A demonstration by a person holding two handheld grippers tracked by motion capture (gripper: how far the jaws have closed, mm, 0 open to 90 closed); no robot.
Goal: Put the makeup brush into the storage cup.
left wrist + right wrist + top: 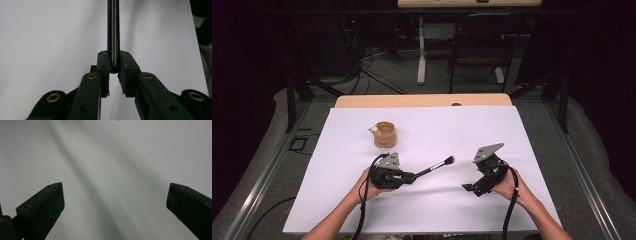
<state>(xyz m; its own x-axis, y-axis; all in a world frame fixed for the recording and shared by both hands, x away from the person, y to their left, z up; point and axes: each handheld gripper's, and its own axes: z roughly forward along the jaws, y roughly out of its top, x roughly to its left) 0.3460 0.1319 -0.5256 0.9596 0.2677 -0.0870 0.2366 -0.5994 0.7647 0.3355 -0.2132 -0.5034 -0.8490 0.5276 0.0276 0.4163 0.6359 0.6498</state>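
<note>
The left gripper (114,65) had its jaws clamped on the butt of a brush (435,166), which looked light, stiff and slick. The right gripper (113,207) stood wide open, holding nothing.

This looks like a lab or recording studio set up for data capture, not a home. The desk (512,200) is covered by a plain white sheet, with a strip of wood top showing at its far edge. Grey carpet floor (382,82) lies around it, crossed by loose black cables (377,80). Black curtains (242,75) close off both sides, braced by dark metal frame legs (290,102). Behind stand a black chair (479,47) and a second desk on a white leg (421,50).
</note>
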